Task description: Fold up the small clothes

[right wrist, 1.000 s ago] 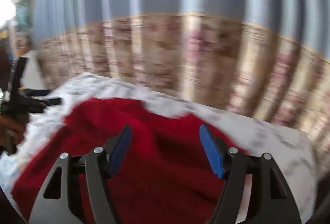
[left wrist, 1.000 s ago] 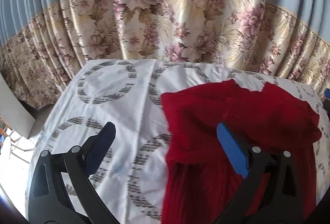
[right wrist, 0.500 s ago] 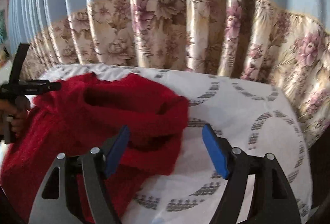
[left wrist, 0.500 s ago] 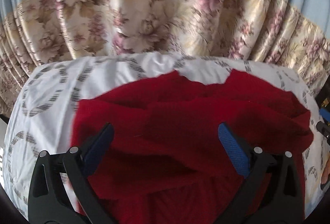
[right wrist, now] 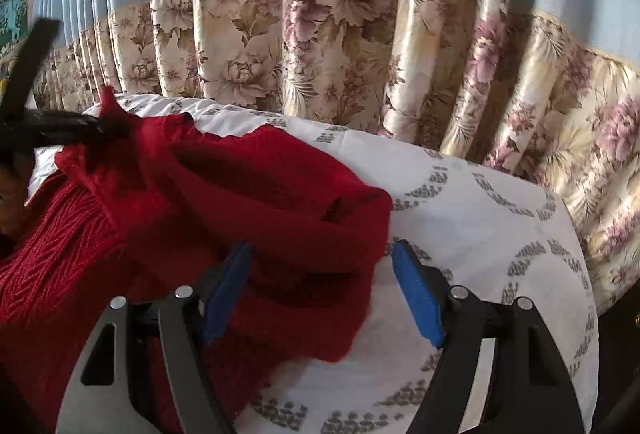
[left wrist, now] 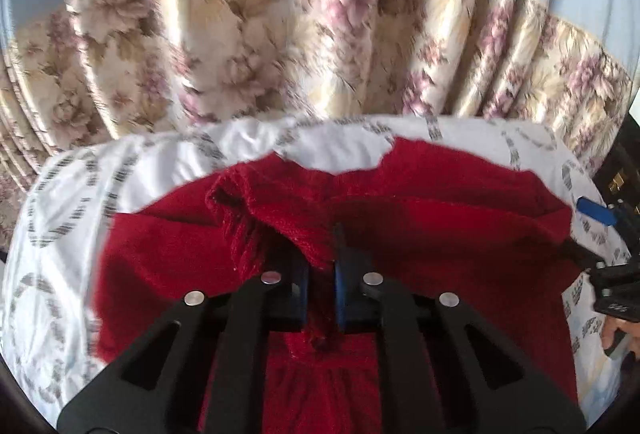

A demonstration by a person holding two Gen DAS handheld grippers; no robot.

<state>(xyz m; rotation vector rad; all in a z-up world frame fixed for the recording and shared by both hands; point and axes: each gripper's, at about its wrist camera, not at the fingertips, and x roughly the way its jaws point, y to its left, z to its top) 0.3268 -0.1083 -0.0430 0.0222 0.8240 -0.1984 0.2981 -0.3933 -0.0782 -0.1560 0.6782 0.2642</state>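
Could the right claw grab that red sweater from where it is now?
Probably yes. The right claw is open, the red sweater bulges between its fingers, and nothing blocks it. The left claw already pinches another part.

Black left gripper (left wrist: 320, 298), blue pads (right wrist: 416, 294), silver screws.

The red knitted garment (left wrist: 420, 218) ran off the bottom edge of the left wrist view, its lower part behind the left gripper (left wrist: 320, 290). The floral pleated curtain (left wrist: 280, 34) was blurred there. The white ring-patterned bedsheet (right wrist: 480, 218) lay partly hidden under the garment.
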